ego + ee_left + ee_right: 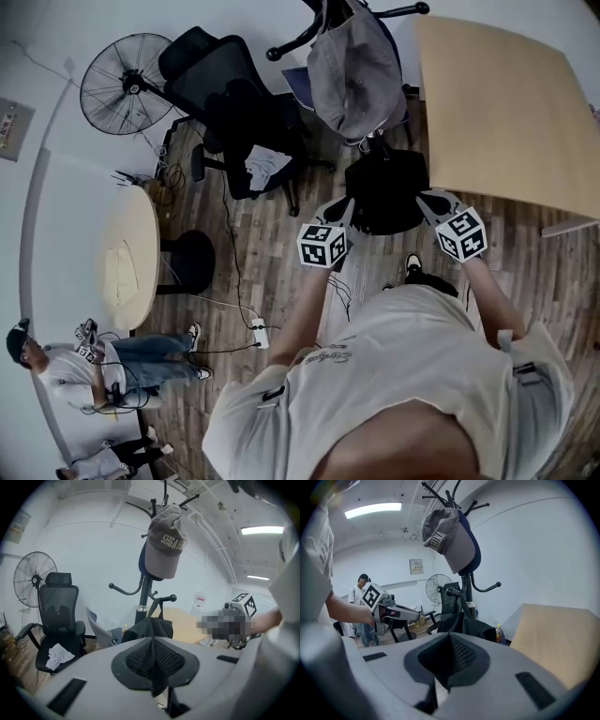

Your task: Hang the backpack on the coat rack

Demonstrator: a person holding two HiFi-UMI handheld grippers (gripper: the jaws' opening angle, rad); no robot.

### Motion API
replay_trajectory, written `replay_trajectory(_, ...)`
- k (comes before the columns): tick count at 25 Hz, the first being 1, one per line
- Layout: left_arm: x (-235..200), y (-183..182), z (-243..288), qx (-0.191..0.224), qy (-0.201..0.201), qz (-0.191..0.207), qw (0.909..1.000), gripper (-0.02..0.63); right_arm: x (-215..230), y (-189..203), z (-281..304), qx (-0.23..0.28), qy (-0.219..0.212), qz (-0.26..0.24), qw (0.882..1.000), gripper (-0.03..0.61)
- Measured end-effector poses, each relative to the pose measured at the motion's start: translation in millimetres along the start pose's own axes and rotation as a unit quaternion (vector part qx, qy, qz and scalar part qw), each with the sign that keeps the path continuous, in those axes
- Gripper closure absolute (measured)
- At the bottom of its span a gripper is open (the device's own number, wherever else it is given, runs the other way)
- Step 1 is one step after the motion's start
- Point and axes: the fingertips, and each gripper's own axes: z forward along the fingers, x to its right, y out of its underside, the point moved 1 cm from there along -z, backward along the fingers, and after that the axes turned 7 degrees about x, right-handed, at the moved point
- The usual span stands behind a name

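The backpack (386, 192) is soft black fabric that slumps and folds, so it will likely sag from any grip on its body. Its top strap (158, 605) looks like the sound place to take it. It hangs low against the coat rack (143, 590), under a grey cap (164, 543), and the strap seems already looped over a lower hook (172, 597).

The left hand-held gripper (347, 208) and the right hand-held gripper (427, 201) sit just beside the pack, one on each side. Each has its jaws pressed together on nothing.

Only the left gripper view shows the strap reaching the hook. The head view shows only a dark mass between the two grippers. The right gripper view alone shows a bottle (498, 632) near the pack, by the worktop (555, 634).
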Motion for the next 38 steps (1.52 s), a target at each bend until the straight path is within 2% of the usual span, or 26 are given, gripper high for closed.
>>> replay_trajectory(5, 31, -31, -35, 0.058, 0.027, -0.02, 0.9977, 0.588, -32, -21, -26, 0.035, 0.021, 0.004, 0.999, 0.583)
replay_trajectory(10, 50, -51, -54, 0.101, 0.051, -0.054, 0.9921, 0.588, -54, -46, -43, 0.079, 0.044, -0.052, 0.995, 0.583)
replay_trajectory(17, 66, -62, -63, 0.097, 0.023, 0.031, 0.9946, 0.588, -72, -87, -71, 0.114, 0.029, -0.08, 0.99, 0.583)
replay_trajectory(24, 80, -84, -69, 0.118, -0.025, 0.039, 0.992, 0.588, -75, -117, -96, 0.15, 0.015, -0.12, 0.981, 0.583)
replay_trajectory(28, 85, -95, -72, 0.125, -0.038, 0.03, 0.9909, 0.588, -69, -121, -107, 0.163, 0.011, -0.112, 0.98, 0.583)
replay_trajectory(33, 89, -107, -75, 0.13, -0.058, 0.049, 0.9886, 0.588, -64, -128, -112, 0.174, -0.004, -0.111, 0.978, 0.583)
replay_trajectory(38, 97, -101, -73, 0.122, -0.067, 0.068, 0.9879, 0.588, -62, -123, -109, 0.175, -0.022, -0.1, 0.979, 0.583)
